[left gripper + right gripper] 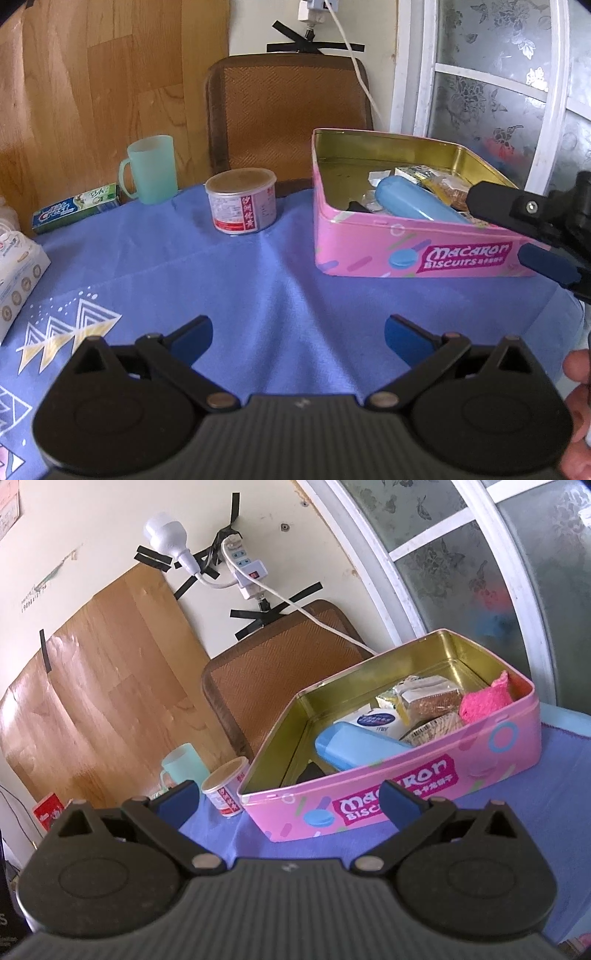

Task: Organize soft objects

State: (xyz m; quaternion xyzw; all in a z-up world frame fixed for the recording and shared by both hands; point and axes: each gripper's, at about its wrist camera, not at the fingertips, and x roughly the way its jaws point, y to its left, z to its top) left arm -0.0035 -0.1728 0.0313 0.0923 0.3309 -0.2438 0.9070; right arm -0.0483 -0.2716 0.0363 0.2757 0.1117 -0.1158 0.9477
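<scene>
While both grippers' fingers gape empty, the pink tin lies just ahead of the right gripper, nearer than the left gripper.

1. The left gripper is level, its blue-padded fingers spread wide with nothing between them.
2. The right gripper is likewise spread wide and holds nothing; in the left wrist view it enters from the right edge.
3. A bare hand shows at the lower right edge.
</scene>
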